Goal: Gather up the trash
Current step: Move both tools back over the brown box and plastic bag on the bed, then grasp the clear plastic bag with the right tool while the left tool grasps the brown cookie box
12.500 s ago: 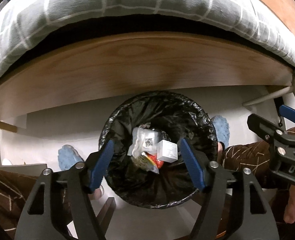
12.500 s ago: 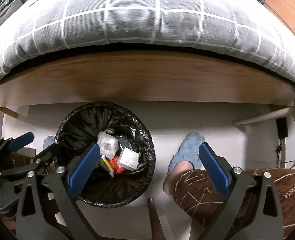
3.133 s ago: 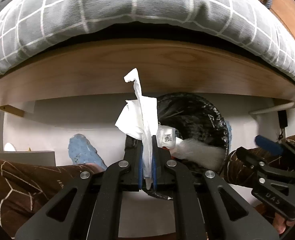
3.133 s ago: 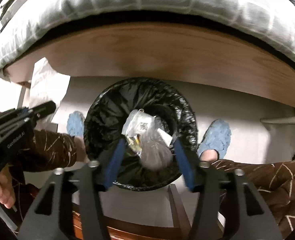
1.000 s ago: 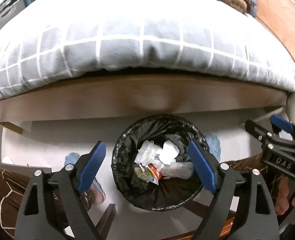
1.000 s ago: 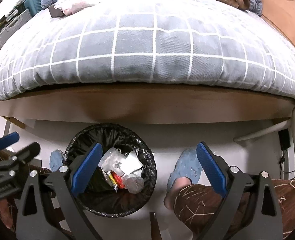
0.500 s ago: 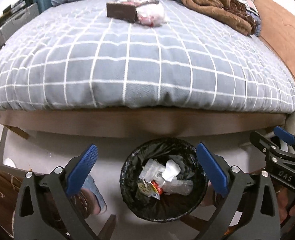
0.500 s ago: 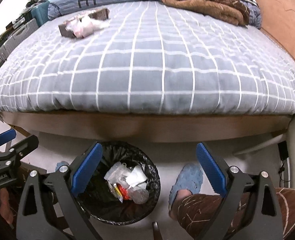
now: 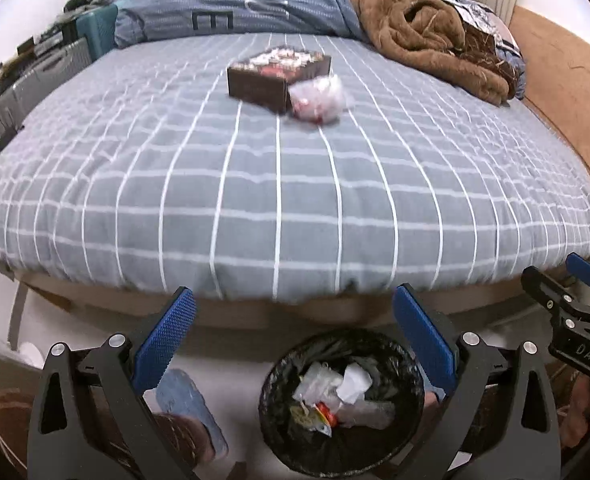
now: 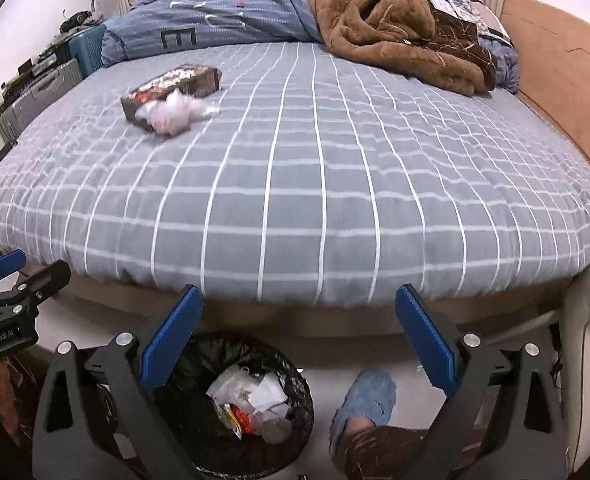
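A round bin point(image 9: 407, 432) point(image 10: 295, 436) lined with a black bag stands on the floor by the bed, with wrappers, white paper point(image 9: 353, 384) and clear plastic inside. On the bed lie a dark brown box point(image 9: 277, 74) point(image 10: 175, 82) and a crumpled clear plastic bag point(image 9: 317, 98) point(image 10: 175, 114) touching it. My left gripper point(image 9: 295, 332) is open and empty, held above the bin. Just as wide and empty stands my right gripper point(image 10: 299, 328), above the floor between the bin and a slipper. Each gripper shows at the edge of the other's view.
The bed point(image 9: 295, 200) has a grey checked sheet, a blue duvet point(image 9: 255, 12) and a brown blanket point(image 9: 423, 36) at its far end. A suitcase point(image 9: 35, 80) stands left of it. The person's blue slippers point(image 9: 191, 404) point(image 10: 367, 404) rest on the floor beside the bin.
Both grippers have risen and tipped upward, so the bed top, the box and the plastic bag came into view. The bin has slid lower in both views. The left jaws widened a little.
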`<state>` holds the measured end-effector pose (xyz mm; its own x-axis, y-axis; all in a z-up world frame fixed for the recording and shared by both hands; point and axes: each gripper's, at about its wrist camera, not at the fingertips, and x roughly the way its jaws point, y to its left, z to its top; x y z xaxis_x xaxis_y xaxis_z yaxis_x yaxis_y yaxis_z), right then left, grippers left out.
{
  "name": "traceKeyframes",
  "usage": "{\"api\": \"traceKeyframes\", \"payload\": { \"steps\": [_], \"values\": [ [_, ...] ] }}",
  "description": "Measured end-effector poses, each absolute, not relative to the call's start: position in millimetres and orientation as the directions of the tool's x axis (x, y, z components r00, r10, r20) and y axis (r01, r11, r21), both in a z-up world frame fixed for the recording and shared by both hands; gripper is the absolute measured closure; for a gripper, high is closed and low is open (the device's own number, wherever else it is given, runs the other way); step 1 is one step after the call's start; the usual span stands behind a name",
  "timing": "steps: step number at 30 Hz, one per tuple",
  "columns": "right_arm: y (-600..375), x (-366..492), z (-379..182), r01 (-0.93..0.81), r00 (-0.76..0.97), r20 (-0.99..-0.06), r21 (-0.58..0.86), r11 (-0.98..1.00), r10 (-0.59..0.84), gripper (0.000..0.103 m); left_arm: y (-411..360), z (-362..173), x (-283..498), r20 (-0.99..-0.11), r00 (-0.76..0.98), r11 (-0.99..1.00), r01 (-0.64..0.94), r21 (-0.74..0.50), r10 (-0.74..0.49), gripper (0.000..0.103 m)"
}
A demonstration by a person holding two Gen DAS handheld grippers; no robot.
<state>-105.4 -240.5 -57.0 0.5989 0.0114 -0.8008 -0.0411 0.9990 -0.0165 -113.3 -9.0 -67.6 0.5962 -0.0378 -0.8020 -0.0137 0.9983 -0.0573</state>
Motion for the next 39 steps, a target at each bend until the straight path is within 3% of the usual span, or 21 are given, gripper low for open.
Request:
{"api": "traceKeyframes", "payload": {
  "steps": [13, 25, 39],
  "values": [
    [-232, -47, -36, -0.069, 0.640, -0.767, 0.003, 0.998, 0.047, 0.010, 3, -49, -52, -0.776, 0.631, 0.998, -0.049, -0.043, -0.002, 0.006],
    [-198, 40, -34, -0.152, 0.644, -0.756, 0.018, 0.988, 0.113, 0.010, 37, -36, 49, -0.761, 0.648, 0.995, -0.084, -0.046, 0.019, 0.006],
    [-129, 105, -53, -0.312, 0.583, -0.765, 0.100, 0.945, 0.273, 0.010, 58, -21, 133, -0.762, 0.647, 0.997, -0.064, -0.044, 0.008, 0.006]
  ]
}}
